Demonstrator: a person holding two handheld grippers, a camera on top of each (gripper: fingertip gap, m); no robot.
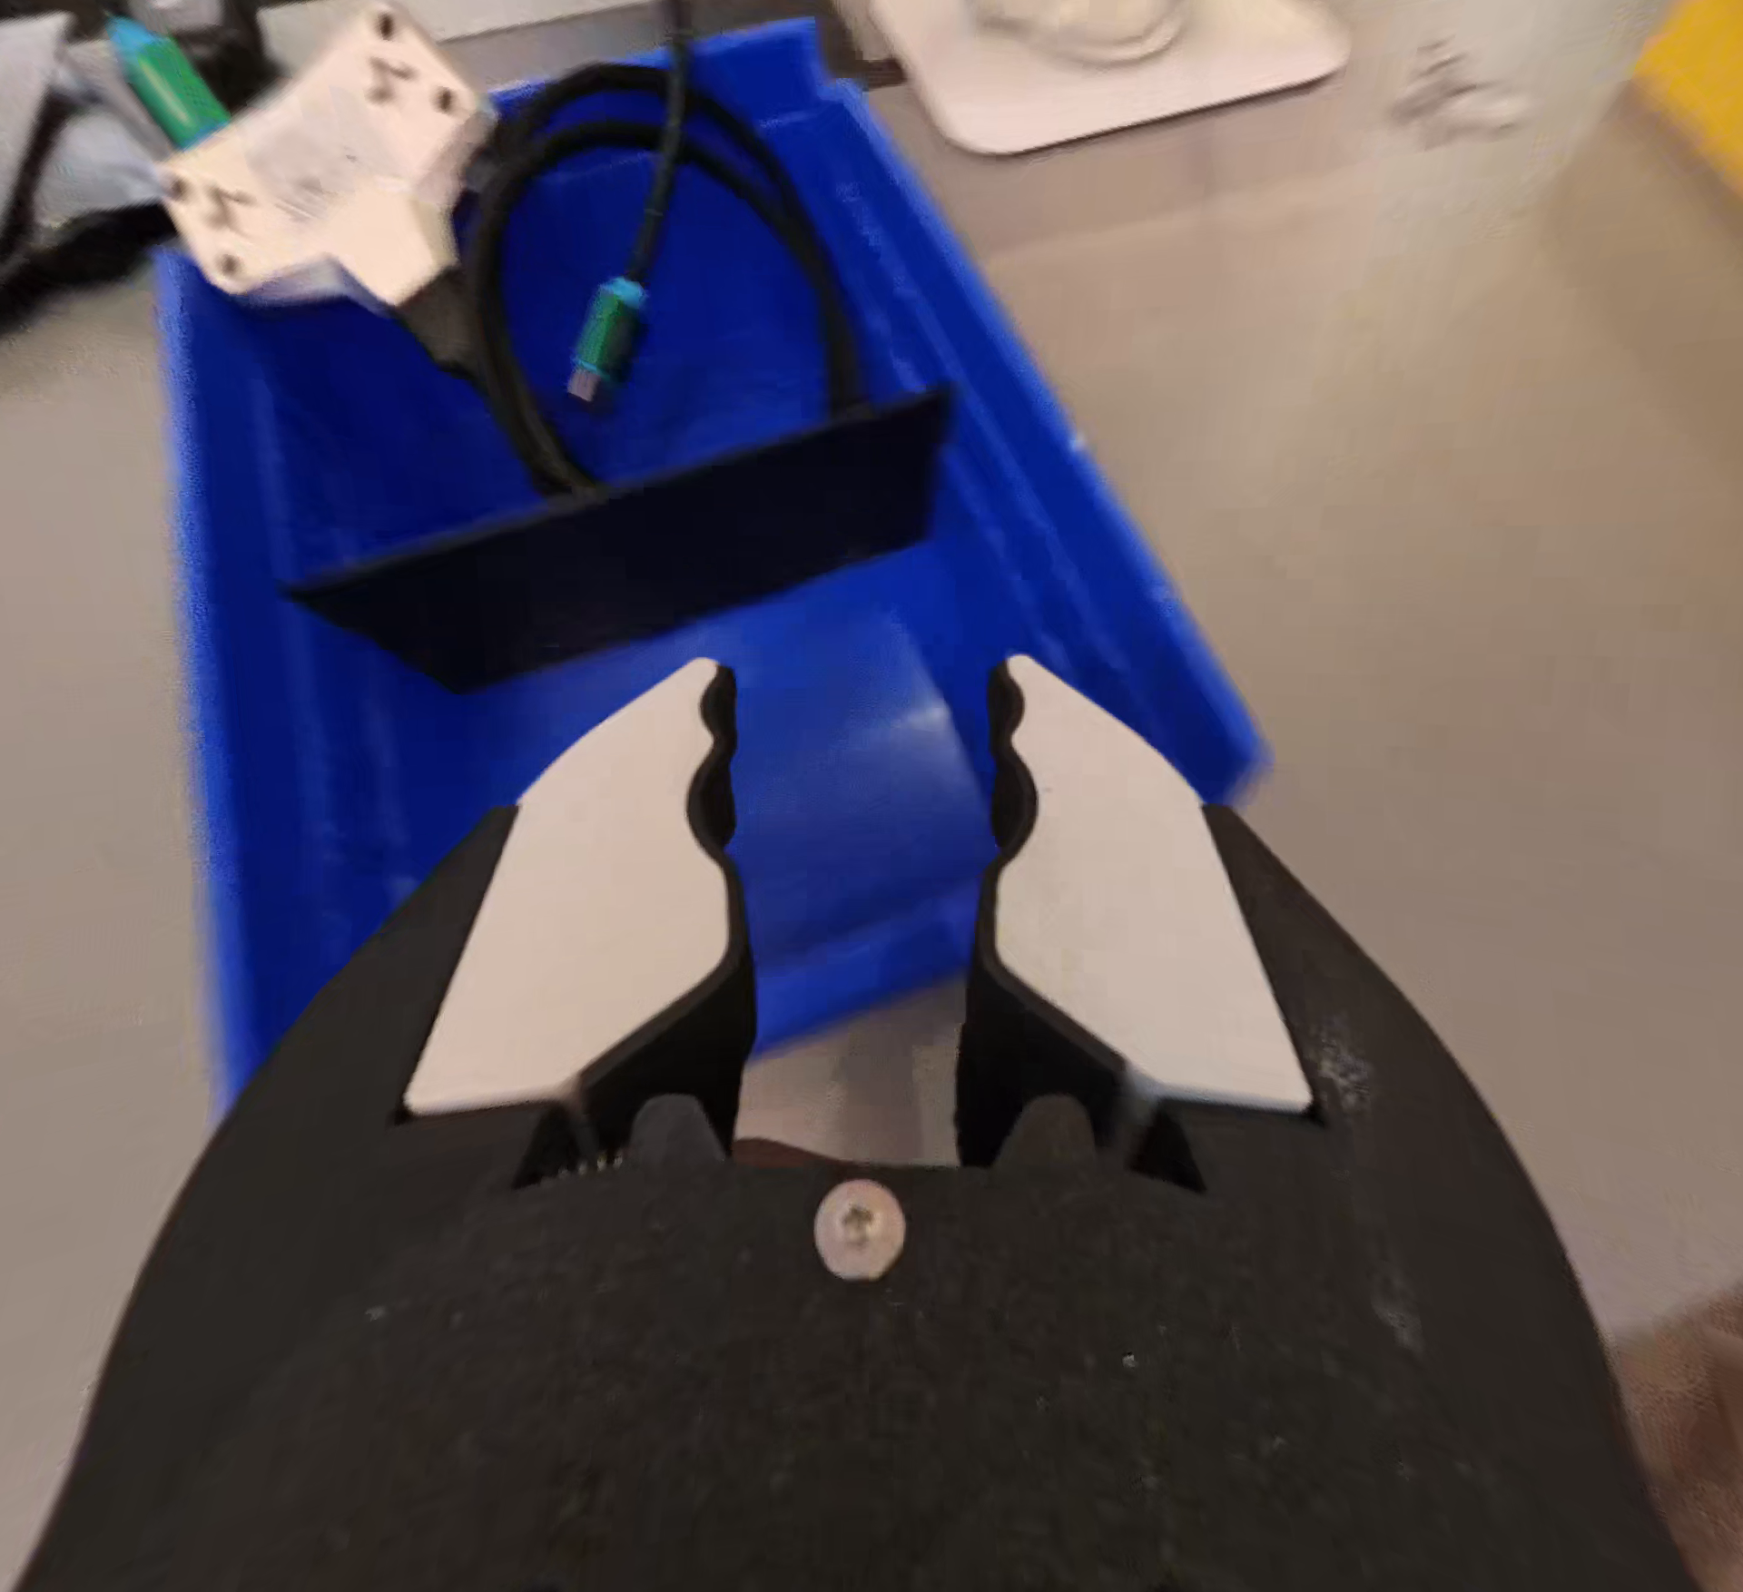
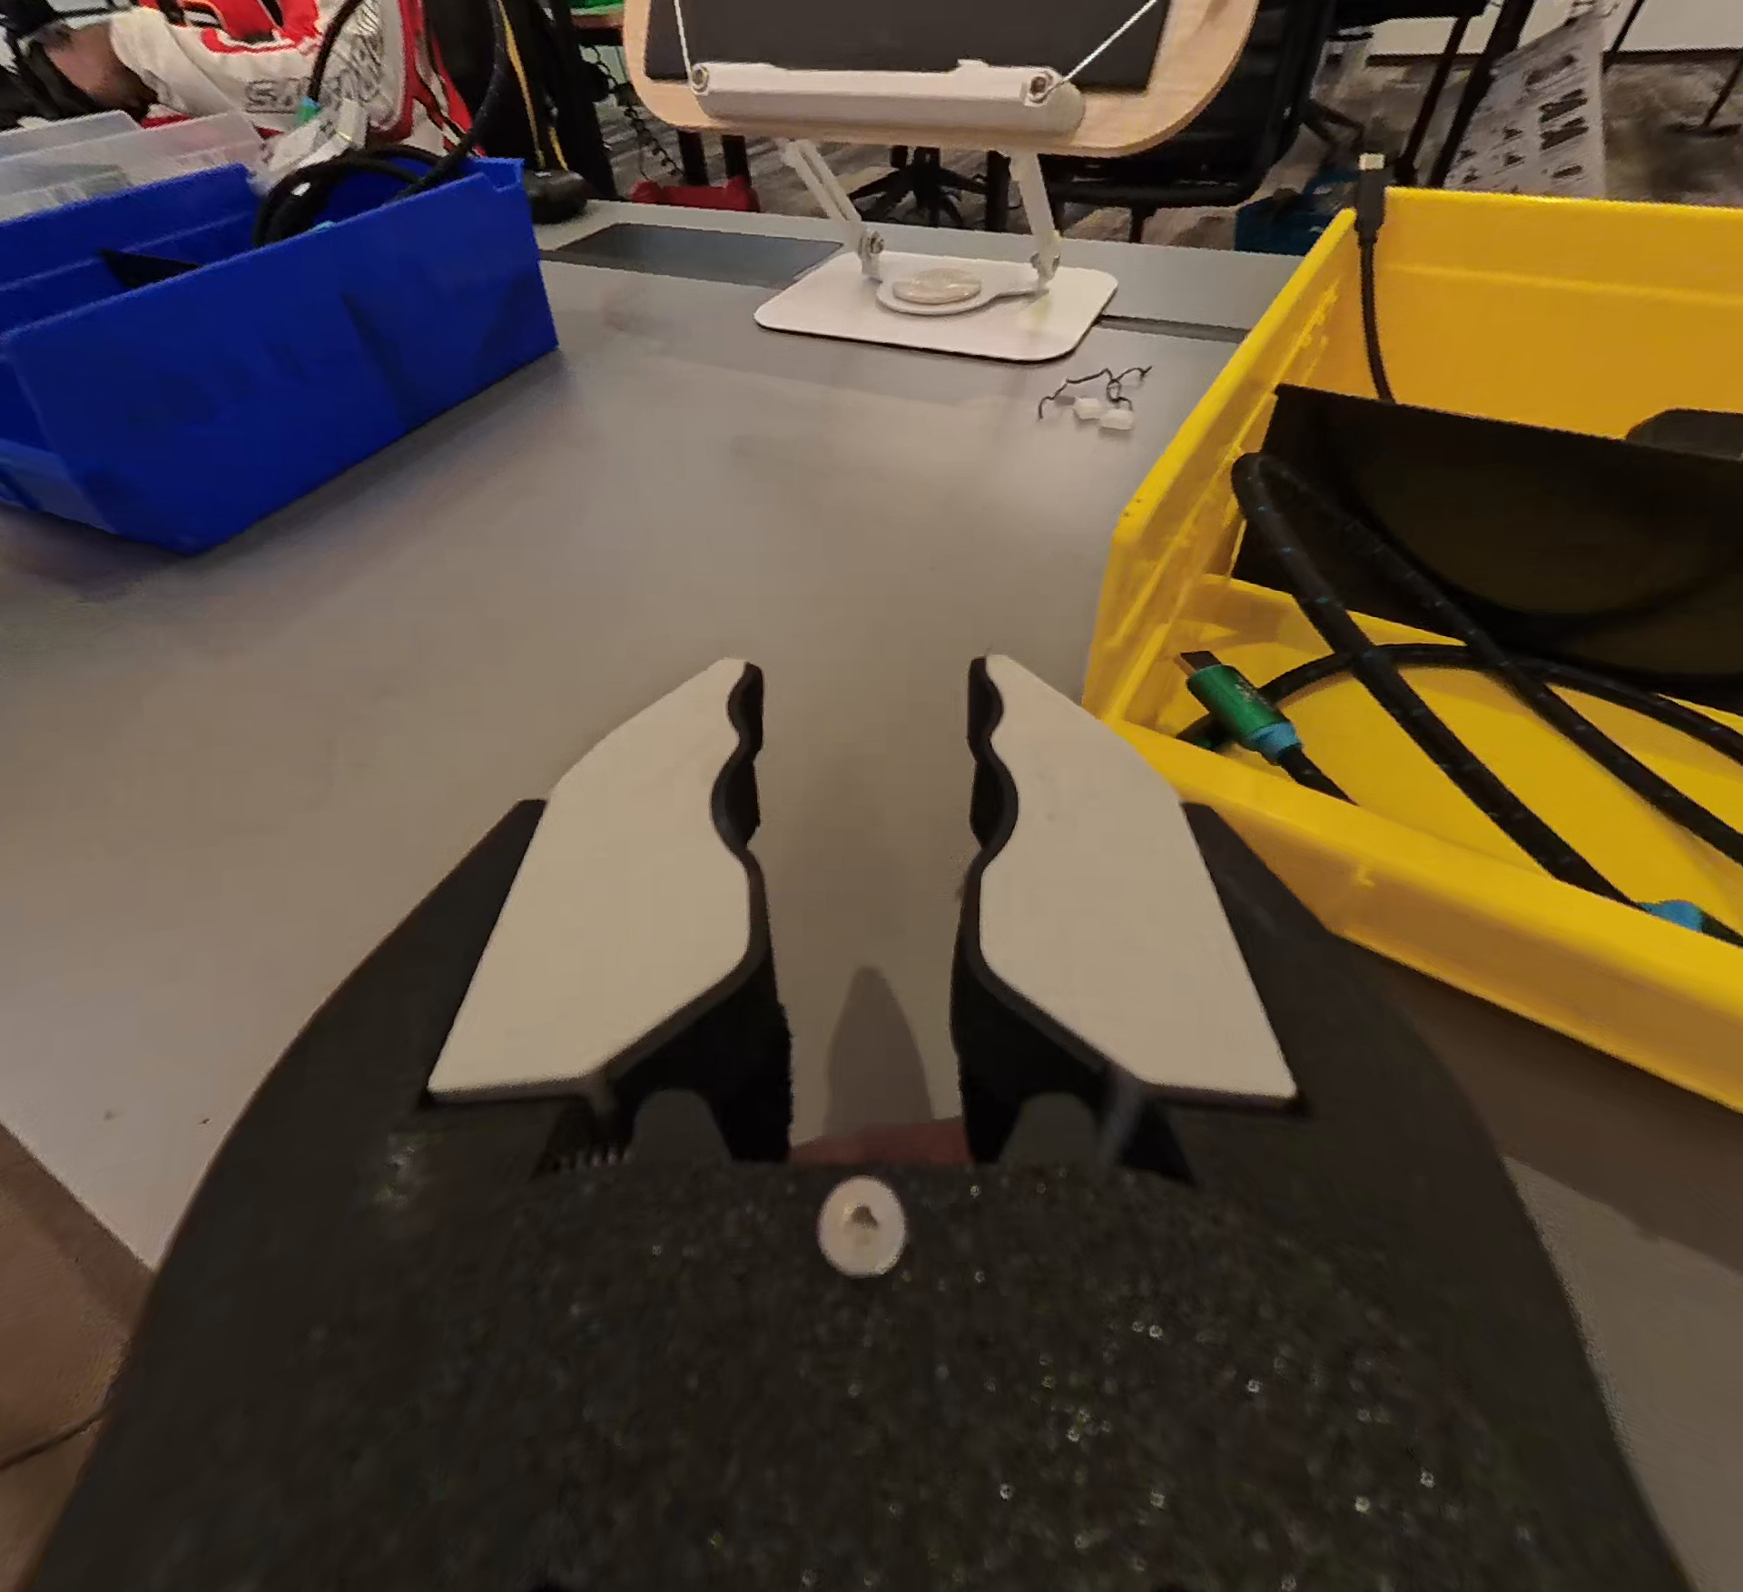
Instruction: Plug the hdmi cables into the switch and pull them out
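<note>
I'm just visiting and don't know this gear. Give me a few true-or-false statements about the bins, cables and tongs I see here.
1. The left tongs are open and empty. True.
2. The blue bin holds a coiled black cable. True.
3. The right tongs grip a green plug. False: they are open and empty above the grey table.
4. The yellow bin is empty. False: it holds black cables with a green plug.
</note>
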